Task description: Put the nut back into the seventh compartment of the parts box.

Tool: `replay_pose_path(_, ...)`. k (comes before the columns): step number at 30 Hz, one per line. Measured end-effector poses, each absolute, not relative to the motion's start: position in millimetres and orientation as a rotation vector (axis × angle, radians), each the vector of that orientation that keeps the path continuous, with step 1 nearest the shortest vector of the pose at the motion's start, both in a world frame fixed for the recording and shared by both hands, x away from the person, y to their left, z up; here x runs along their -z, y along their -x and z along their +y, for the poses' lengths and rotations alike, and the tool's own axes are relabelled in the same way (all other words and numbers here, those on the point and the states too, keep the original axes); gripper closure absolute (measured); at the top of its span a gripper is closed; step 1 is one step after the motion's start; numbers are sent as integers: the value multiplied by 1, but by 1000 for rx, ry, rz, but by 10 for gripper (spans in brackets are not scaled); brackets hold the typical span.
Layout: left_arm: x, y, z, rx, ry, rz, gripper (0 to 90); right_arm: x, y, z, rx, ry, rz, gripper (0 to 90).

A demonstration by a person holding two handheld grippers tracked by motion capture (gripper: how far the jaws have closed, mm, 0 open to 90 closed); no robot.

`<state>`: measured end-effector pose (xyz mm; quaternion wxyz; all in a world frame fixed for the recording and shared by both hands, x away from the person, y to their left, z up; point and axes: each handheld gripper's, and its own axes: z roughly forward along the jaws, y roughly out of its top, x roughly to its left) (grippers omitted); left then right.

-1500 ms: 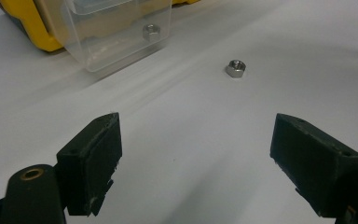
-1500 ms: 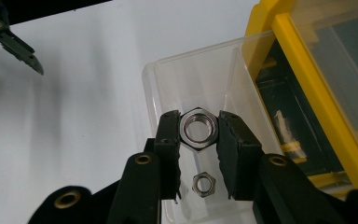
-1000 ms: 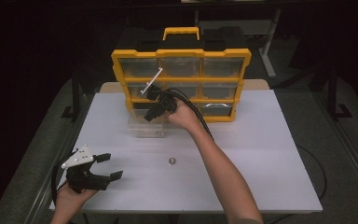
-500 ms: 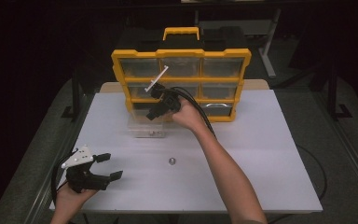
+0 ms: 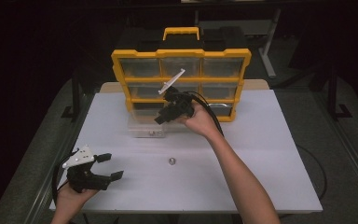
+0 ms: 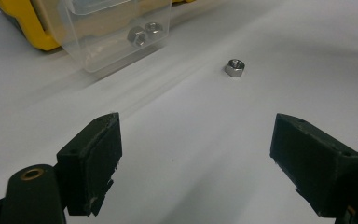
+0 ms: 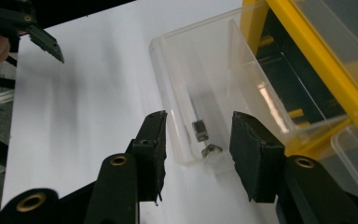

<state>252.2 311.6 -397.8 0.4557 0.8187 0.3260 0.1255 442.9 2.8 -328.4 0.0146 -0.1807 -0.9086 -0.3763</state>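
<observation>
A: White table (image 5: 270,154) in a dark room, with a yellow drawer cabinet (image 5: 182,56) standing at its far edge.

B: And the drawer?

A: A clear plastic drawer (image 5: 144,126) is pulled out of the cabinet's bottom row, at the left, and rests on the table. In the left gripper view two nuts (image 6: 140,33) lie inside it against the front wall.

B: Where is the right gripper?

A: The right gripper (image 5: 165,116) hangs just above the drawer's right end, pointing down and left. Its jaws have just been opening; they stand partly apart with nothing between the pads (image 7: 249,154), and the drawer's front corner shows below the gap.

B: The other one?

A: The left gripper (image 5: 108,167) sits low at the near left corner of the table, jaws wide apart, holding nothing.

B: Anything loose?

A: One nut (image 5: 171,162) lies on the bare table, near the middle, well apart from both grippers.
</observation>
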Motion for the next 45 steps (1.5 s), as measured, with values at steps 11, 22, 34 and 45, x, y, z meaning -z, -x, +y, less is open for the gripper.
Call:
replay_pose_path(11, 398, -252, 309, -309, -2028, 794, 167, 340, -423, -23, 1173, 588, -2831, 515)
replay_pose_path(22, 398, -252, 308, -308, -2029, 794, 167, 356, -403, -31, 1161, 573, -2841, 495)
replay_pose_path(34, 398, -252, 307, -308, -2031, 791, 167, 382, -383, -33, 1128, 551, -2862, 497)
replay_pose_path(45, 398, -252, 308, -310, -2036, 790, 167, 407, -372, -28, 1061, 545, -2856, 506)
